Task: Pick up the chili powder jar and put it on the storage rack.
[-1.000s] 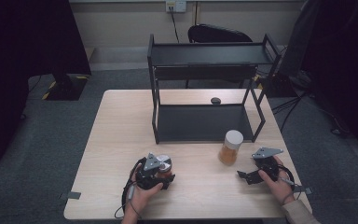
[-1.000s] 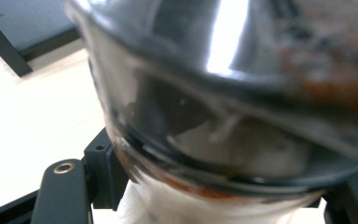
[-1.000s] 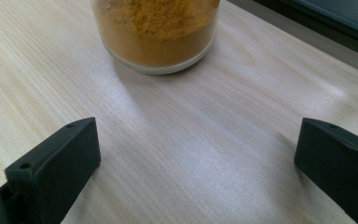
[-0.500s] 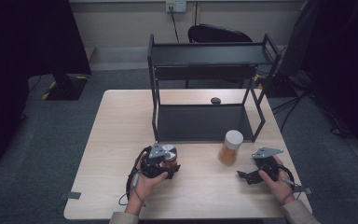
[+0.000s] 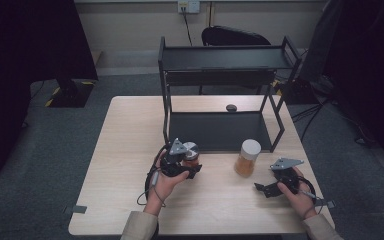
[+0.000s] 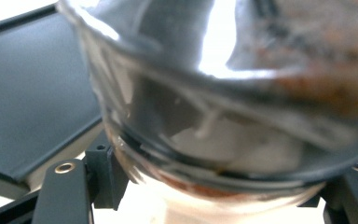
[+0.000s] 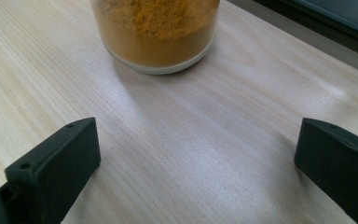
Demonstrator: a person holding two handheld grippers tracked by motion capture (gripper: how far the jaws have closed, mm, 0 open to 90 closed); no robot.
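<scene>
in the high view the left claw (image 5: 192,161) is clamped on a small silver-lidded glass spice jar (image 5: 191,151), just before the black metal two-tier shelf (image 5: 220,131). the left claw's own view has the jar (image 6: 223,112) pinched, shelf floor beyond. in the right claw's view the jaws stand apart, facing a clear jar of orange powder (image 7: 156,32) on the pale wooden table (image 7: 191,154).

Two spice jars (image 5: 192,151) (image 5: 247,157), one black two-tier rack (image 5: 225,60), one small dark disc (image 5: 231,107), one table (image 5: 130,135).

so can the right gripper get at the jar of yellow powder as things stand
Probably yes. The right gripper has its jaws wide apart, and bare table lies between them and the jar of yellow powder. The left gripper, clamped on its own jar, is off to the side.
</scene>
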